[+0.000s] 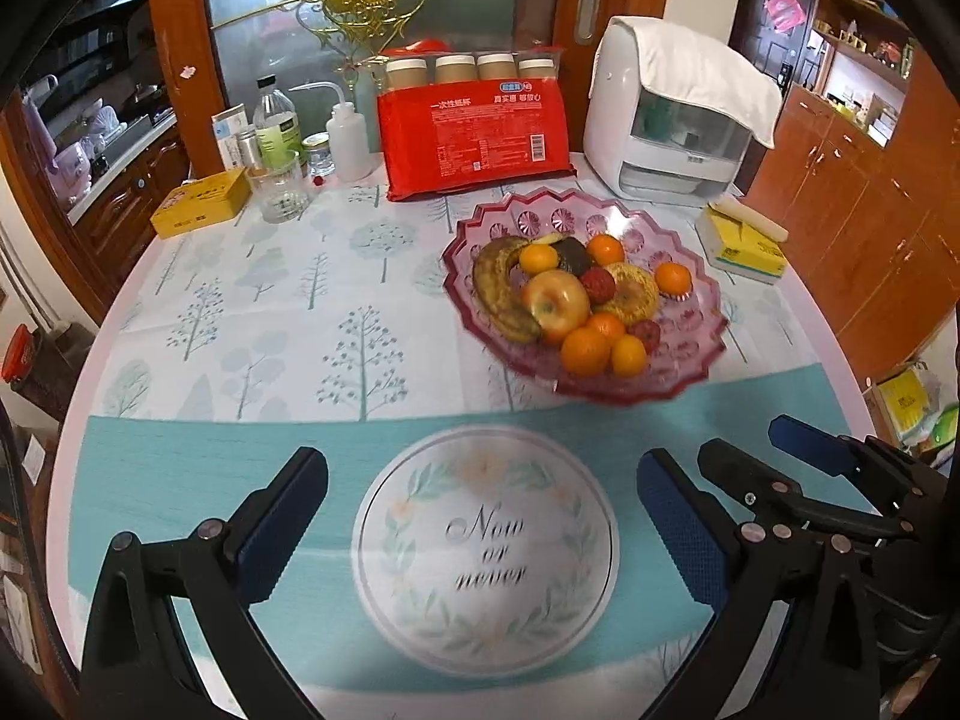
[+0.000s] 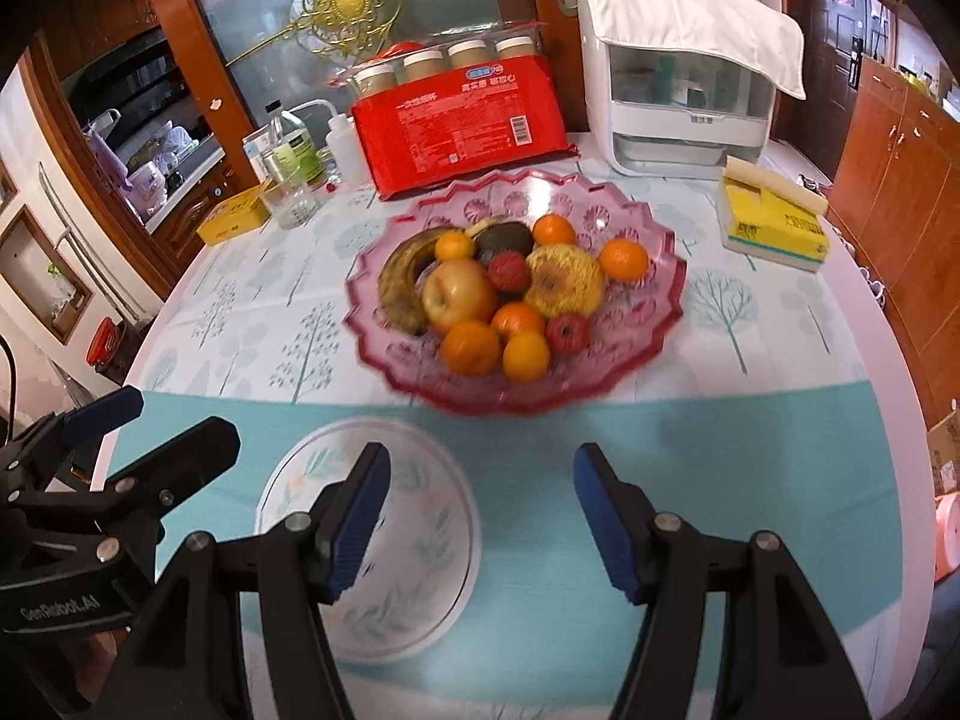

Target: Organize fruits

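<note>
Piled in pink glass bowl (image 2: 654,300) at twelve o'clock beyond both grippers: apple (image 2: 459,300), spotted banana (image 2: 399,288), oranges (image 2: 471,348). Probably firm and light, smooth-skinned; banana soft, best pinched mid-body. Bowl likely fragile. Left gripper (image 1: 480,534) and right gripper (image 2: 480,522) spread wide, holding nothing.

— Where's the fruit?
— In the pink bowl (image 1: 684,324), toward the counter's (image 1: 252,312) far right: apple (image 1: 555,303), banana (image 1: 495,291), oranges.
— And the claws?
— Left claw (image 1: 480,516) gapes over the printed plate (image 1: 414,594); right claw (image 1: 762,450) beside it, also parted.
</note>
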